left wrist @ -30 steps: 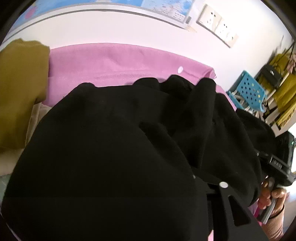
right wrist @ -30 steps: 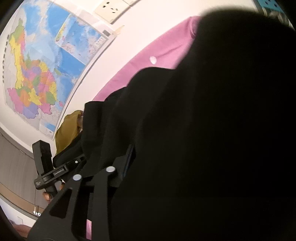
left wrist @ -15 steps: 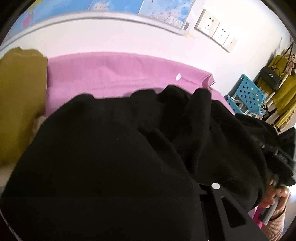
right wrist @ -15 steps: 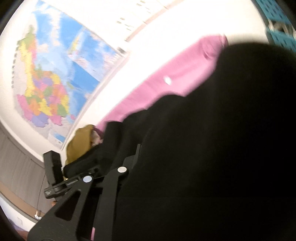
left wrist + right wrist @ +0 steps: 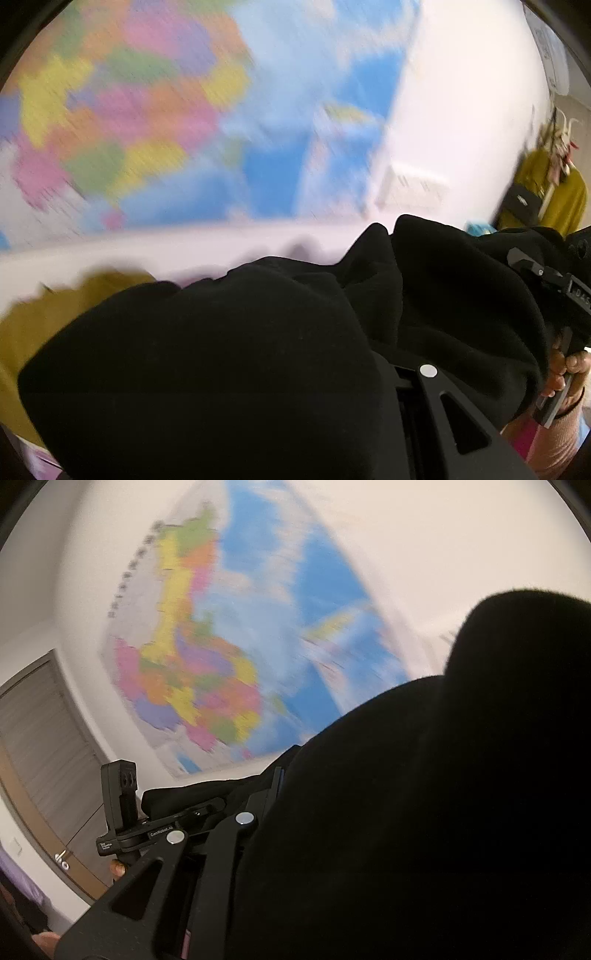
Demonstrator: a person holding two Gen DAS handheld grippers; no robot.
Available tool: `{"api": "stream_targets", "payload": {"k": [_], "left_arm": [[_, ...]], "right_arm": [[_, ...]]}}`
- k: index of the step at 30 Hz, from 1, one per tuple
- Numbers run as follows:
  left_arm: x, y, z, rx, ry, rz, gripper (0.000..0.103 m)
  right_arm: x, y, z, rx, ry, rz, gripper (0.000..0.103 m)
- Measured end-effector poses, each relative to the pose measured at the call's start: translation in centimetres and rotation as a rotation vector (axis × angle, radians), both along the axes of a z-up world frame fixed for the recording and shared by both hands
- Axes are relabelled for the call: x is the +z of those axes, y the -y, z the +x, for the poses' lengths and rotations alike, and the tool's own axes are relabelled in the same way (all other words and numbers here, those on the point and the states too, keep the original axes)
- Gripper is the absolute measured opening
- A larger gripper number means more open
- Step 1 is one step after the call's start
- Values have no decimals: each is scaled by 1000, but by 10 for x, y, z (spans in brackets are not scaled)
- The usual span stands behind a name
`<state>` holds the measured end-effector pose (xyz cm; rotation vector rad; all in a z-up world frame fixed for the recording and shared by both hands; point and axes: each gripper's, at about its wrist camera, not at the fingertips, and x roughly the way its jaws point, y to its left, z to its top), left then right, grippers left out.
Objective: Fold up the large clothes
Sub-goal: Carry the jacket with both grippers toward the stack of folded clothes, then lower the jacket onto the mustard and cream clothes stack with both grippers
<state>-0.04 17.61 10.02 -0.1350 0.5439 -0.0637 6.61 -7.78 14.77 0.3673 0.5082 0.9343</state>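
A large black garment (image 5: pixel 229 362) fills the lower half of the left wrist view and drapes over my left gripper (image 5: pixel 391 365), which is shut on it; only one finger (image 5: pixel 436 391) shows. In the right wrist view the same black garment (image 5: pixel 424 812) covers the lower right and hangs over my right gripper (image 5: pixel 258 801), which is shut on it. The right gripper also shows at the right edge of the left wrist view (image 5: pixel 554 284); the left gripper shows at the left of the right wrist view (image 5: pixel 147 830). Both are lifted, facing the wall.
A coloured wall map (image 5: pixel 184 122) (image 5: pixel 229 657) fills the background, blurred. A mustard garment (image 5: pixel 44 325) lies at lower left. Wall sockets (image 5: pixel 413 184) and hanging yellow clothes (image 5: pixel 554 192) are at right. A grey door (image 5: pixel 40 746) stands at left.
Both grippers have swung upward with the black garment. The pink surface has dropped out of view and the wall map now fills the background.
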Motion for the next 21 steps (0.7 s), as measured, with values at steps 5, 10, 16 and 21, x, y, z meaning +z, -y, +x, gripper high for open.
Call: {"api": "stream_targets", "payload": {"k": [5,10,16,21], "left_arm": [[60,-78,-22,184,119,47,19],[90,-177,-45,431,212,107,19],[-6,-318,-55,752,72,111,19],[-126,-392,-77,831,-125,-111,21]], "right_arm": [[41,-95,15,133,94,96,16],[38,-212,27,268,139,149,16],[-96,-376,31,447,-124,-28,17],[-180,-401,19,499,-279,-117,28]]}}
